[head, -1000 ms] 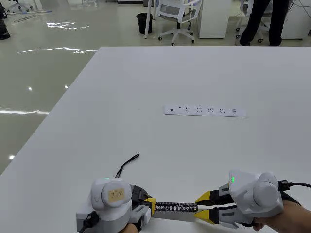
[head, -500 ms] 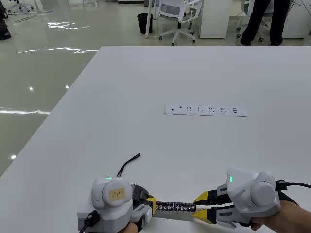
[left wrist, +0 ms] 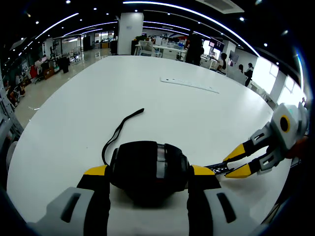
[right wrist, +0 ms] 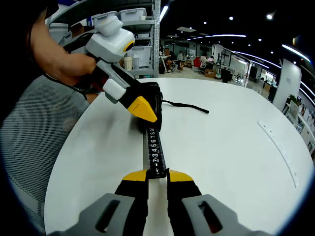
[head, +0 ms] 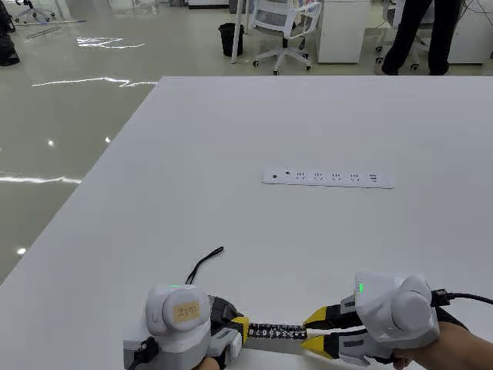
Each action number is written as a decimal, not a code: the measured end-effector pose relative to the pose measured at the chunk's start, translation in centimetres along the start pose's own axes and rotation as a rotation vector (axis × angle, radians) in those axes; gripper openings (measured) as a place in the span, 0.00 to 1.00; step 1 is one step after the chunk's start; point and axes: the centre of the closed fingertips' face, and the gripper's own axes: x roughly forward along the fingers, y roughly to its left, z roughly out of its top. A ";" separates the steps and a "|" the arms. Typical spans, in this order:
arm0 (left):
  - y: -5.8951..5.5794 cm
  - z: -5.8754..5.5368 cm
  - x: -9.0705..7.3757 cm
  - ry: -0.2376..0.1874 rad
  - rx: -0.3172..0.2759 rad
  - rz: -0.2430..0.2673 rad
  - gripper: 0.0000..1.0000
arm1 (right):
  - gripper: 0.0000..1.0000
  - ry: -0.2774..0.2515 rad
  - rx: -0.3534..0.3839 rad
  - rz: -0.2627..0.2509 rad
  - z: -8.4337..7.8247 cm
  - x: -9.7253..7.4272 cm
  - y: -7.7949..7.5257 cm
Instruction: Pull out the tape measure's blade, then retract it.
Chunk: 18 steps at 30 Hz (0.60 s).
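Yellow fingers (left wrist: pixel 96 171) of my left gripper (left wrist: pixel 147 170) are clenched on the black tape measure case (left wrist: pixel 147 160), one on each flank, so the case sits squarely between them. It's low over the white table (head: pixel 231 154); whether it touches the top, I cannot tell.

Across from it, my right gripper (right wrist: pixel 157 176) has its fingers pinched shut on the free end of the blade (right wrist: pixel 153 147), and the printed numbers run straight from those tips to the case.

From the head view, the two grippers face each other tip to tip at the near edge of the table, with a short stretch of blade spanning the gap. A thin black strap (head: pixel 204 262) trails from the case and curls away across the table. Farther out, well apart from both grippers, a white power strip (head: pixel 327 178) lies flat. Beyond the far edge there's glossy floor (head: pixel 69 116) and an office chair (head: pixel 281 23).
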 end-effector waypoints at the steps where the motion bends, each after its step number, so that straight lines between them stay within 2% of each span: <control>1: 0.0 0.0 0.0 0.000 0.001 0.000 0.59 | 0.13 0.000 0.002 0.000 0.0 0.1 0.0; 18: 0.0 0.0 0.0 0.000 -0.003 -0.001 0.59 | 0.13 -0.007 0.001 -0.001 0.6 0.7 0.1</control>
